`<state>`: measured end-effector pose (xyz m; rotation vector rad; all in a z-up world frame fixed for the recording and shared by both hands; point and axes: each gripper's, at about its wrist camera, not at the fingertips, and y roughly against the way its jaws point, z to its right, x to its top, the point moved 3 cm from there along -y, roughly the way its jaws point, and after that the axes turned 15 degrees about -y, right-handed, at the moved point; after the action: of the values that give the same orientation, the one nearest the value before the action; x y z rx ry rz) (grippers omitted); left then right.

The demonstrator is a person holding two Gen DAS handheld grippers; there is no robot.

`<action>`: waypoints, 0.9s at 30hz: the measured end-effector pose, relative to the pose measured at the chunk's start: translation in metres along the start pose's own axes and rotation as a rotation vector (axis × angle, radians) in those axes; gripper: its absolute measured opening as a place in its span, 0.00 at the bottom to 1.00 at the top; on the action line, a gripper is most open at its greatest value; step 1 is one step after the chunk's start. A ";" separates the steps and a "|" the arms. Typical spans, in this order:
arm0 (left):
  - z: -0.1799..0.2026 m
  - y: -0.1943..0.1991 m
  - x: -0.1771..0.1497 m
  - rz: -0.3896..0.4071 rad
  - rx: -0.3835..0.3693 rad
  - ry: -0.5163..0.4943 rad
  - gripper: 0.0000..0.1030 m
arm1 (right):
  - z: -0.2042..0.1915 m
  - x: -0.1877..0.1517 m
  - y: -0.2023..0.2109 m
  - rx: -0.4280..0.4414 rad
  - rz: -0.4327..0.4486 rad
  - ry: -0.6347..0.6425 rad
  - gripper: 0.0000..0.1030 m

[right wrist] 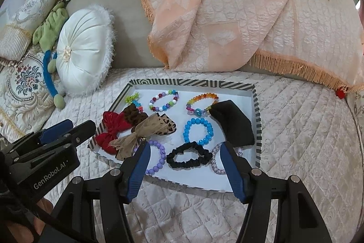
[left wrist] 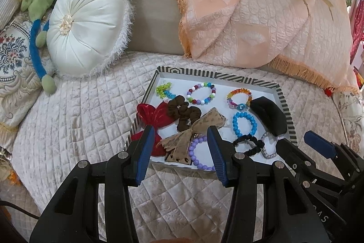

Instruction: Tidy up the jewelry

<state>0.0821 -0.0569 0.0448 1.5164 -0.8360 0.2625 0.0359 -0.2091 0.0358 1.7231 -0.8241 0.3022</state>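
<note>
- Right gripper, jaws parted and holding nothing, frames the black scrunchie at lower centre of the tray; scrunchie's long axis runs left-right.
- Left gripper, wide apart and empty, hangs over the tan bow, farther from the scrunchie.

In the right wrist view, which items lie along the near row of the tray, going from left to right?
red bow → tan mesh bow → purple bead bracelet → black scrunchie → silver braided bracelet
</note>
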 end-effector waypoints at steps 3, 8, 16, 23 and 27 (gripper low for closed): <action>0.001 0.000 -0.001 -0.003 0.002 -0.003 0.46 | 0.000 0.000 -0.001 -0.003 -0.003 0.001 0.60; 0.003 0.000 -0.002 -0.002 0.000 -0.003 0.46 | 0.001 -0.001 -0.004 -0.006 -0.015 0.001 0.60; 0.004 0.000 -0.005 -0.003 0.006 -0.006 0.46 | 0.001 -0.002 -0.003 -0.001 -0.014 0.000 0.60; 0.003 0.000 -0.007 -0.008 0.005 -0.013 0.46 | 0.000 -0.003 -0.003 -0.002 -0.017 0.002 0.61; 0.003 -0.001 -0.008 -0.010 0.004 -0.016 0.46 | -0.002 -0.005 -0.004 -0.002 -0.023 0.007 0.61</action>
<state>0.0757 -0.0569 0.0388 1.5279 -0.8402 0.2449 0.0354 -0.2055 0.0310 1.7277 -0.7990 0.2911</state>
